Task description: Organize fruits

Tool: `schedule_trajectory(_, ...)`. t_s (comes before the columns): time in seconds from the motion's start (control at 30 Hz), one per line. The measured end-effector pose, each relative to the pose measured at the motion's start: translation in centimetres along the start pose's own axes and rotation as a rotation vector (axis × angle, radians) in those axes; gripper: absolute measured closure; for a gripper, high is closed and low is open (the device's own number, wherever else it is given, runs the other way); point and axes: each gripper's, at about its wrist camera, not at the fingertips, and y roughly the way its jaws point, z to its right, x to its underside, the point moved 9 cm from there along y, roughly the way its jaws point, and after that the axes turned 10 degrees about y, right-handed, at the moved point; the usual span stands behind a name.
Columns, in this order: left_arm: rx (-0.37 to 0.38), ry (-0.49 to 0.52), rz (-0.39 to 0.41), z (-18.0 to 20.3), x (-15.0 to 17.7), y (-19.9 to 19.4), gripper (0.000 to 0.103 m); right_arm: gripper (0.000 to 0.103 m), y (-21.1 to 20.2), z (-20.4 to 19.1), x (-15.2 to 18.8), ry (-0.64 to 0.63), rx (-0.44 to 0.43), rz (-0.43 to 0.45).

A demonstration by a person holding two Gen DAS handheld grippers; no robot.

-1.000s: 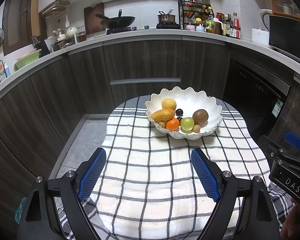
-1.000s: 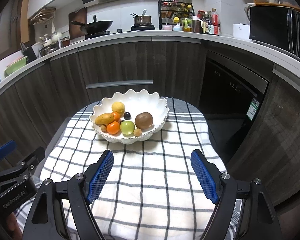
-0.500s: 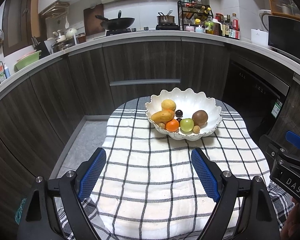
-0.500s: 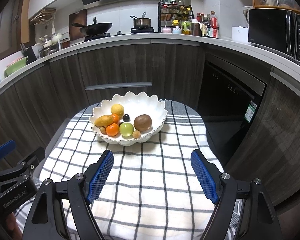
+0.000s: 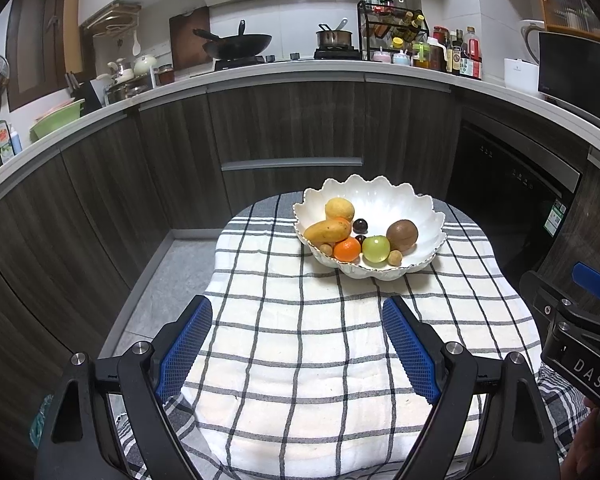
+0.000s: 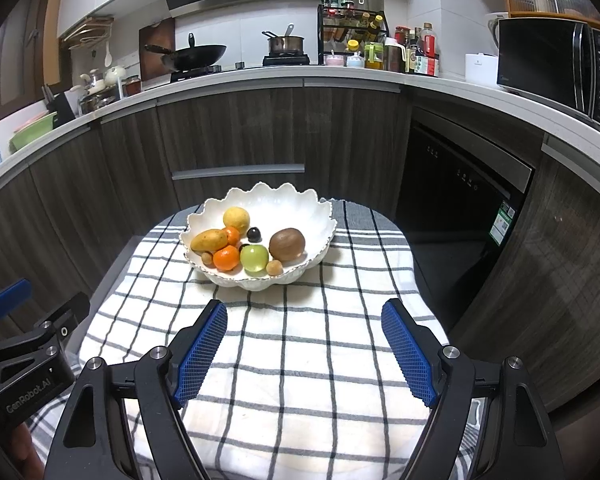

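Fruits [image 5: 346,238] sit in bowl [image 5: 428,216]; L tool [image 5: 296,316] & R tool [image 6: 304,316] both wide, empty.

A small table draped in a checked cloth [image 5: 300,344] bears a white scalloped bowl [image 5: 428,216] of fruit

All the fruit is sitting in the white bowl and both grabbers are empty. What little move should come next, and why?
Probably ease the right gripper forward toward the white bowl. Both it and the left gripper are open, holding nothing, above the checked cloth short of the bowl. The brown fruit sits apart on the right side, so it looks easiest to reach first.
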Motion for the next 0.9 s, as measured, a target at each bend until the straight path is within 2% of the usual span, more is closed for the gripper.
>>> schedule_trajectory(0.9,0.007,-0.003,-0.013,-0.09,0.45,0.18,0.016,0.023,0.09,-0.13,0.14,0.001,-0.001,-0.003)
